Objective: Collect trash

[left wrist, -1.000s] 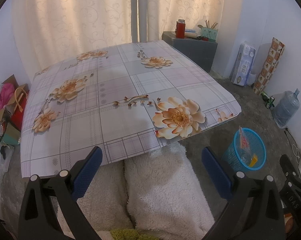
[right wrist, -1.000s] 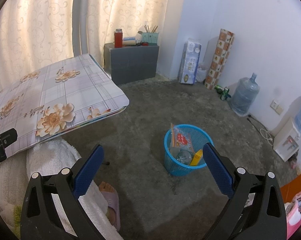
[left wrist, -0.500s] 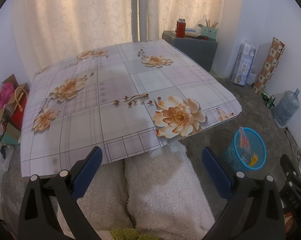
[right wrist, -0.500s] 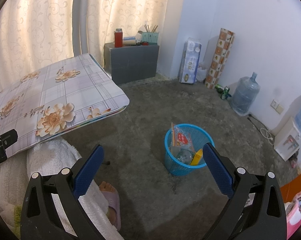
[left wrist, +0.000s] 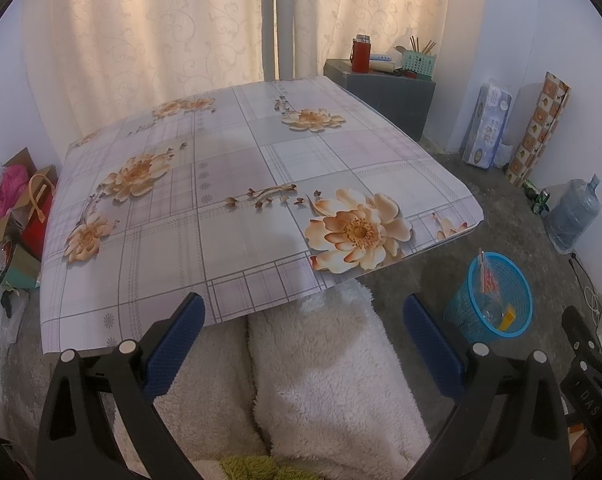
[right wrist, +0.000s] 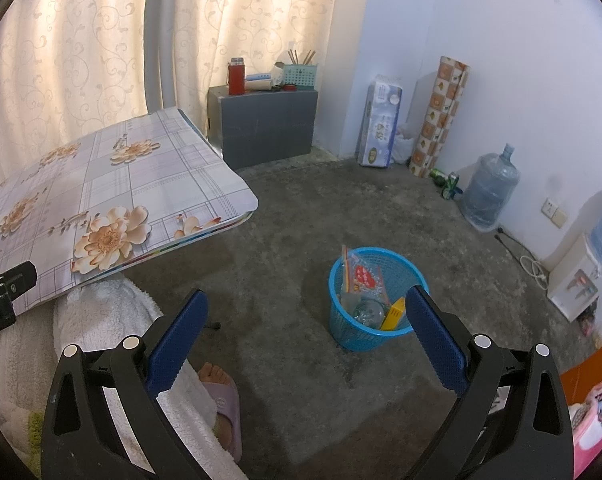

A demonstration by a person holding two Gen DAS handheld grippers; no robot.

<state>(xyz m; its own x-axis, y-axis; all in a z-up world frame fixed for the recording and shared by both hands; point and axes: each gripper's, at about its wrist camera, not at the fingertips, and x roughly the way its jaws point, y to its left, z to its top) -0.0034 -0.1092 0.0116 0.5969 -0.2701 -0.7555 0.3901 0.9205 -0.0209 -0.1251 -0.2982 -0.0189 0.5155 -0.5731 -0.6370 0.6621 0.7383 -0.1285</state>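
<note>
A blue mesh trash basket (right wrist: 343, 322) stands on the concrete floor and holds wrappers, a clear ball and a yellow box. It also shows at the right of the left wrist view (left wrist: 519, 312). My right gripper (right wrist: 307, 312) is open and empty, held above the floor with the basket just beyond its right finger. My left gripper (left wrist: 304, 314) is open and empty, over my lap at the near edge of the flower-print table (left wrist: 237, 184). No trash shows on the table top.
A grey cabinet (right wrist: 265, 124) with a red flask and a pen holder stands by the curtains. A tissue pack (right wrist: 381, 120), a patterned roll (right wrist: 441, 116) and a water jug (right wrist: 489, 192) line the right wall. Boxes and bags (left wrist: 17, 216) sit left of the table.
</note>
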